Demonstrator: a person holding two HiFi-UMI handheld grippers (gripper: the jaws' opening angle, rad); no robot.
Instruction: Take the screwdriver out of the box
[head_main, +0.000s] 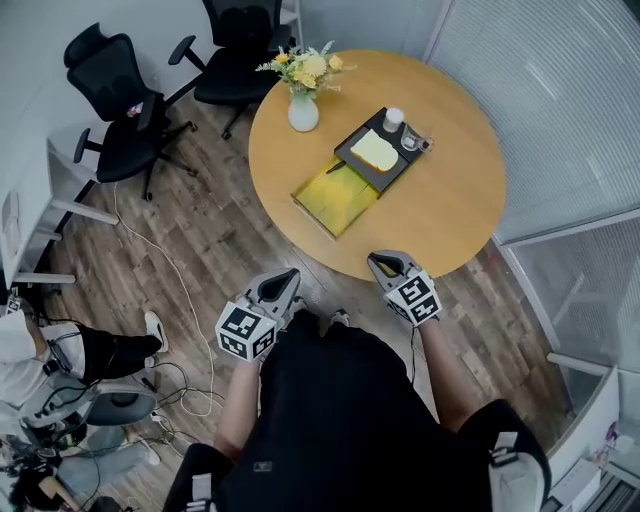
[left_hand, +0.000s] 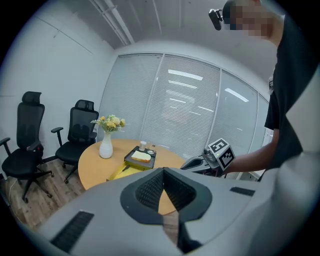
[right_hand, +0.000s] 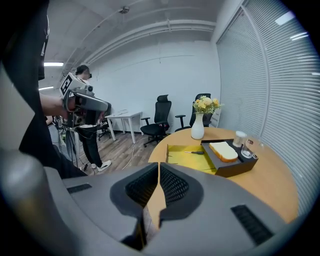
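Observation:
A round wooden table (head_main: 440, 200) carries an open yellow box (head_main: 338, 198), also visible in the right gripper view (right_hand: 189, 159). A dark-handled screwdriver (right_hand: 194, 152) lies inside it near the far end (head_main: 335, 167). Both grippers hover over the floor short of the table's near edge, apart from the box. My left gripper (head_main: 288, 278) is shut with nothing in it; its pads meet in its own view (left_hand: 163, 170). My right gripper (head_main: 384, 264) is shut and empty too (right_hand: 158, 165).
A dark tray (head_main: 352, 148) with a pale yellow slab (head_main: 374, 151), a white cup (head_main: 393, 118) and a vase of flowers (head_main: 303, 108) sits beyond the box. Office chairs (head_main: 115, 100) stand at the left, cables (head_main: 185, 300) trail on the floor, and another person (right_hand: 84, 125) stands nearby.

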